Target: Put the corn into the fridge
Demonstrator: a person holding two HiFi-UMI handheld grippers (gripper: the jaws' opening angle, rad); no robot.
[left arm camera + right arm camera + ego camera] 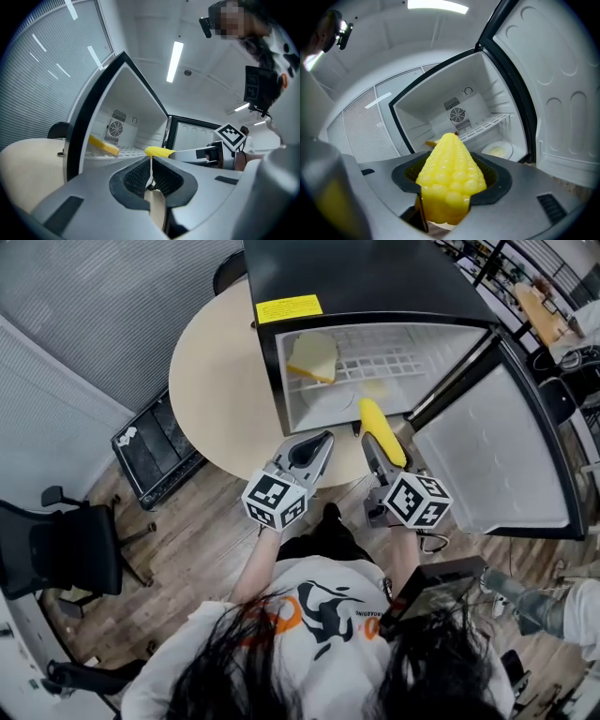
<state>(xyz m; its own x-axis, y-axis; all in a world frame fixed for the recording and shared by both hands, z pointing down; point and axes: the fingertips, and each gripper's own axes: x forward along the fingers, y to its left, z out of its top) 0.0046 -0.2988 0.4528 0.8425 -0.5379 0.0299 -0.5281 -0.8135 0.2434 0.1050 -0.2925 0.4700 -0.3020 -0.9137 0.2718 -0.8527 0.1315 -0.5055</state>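
Counted at the scene: one corn cob (382, 430); two grippers, the left gripper (323, 442) and the right gripper (380, 448); one fridge (375, 277); one round table (211, 381). Inside the fridge were one yellow wedge (314, 357) and one plate (499, 151). At the near left were one black office chair (66, 549) and one black crate (155, 451).

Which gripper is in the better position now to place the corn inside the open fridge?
The right gripper. It is shut on the corn, whose tip points at the open fridge just ahead. The left gripper is shut, with nothing between its jaws.
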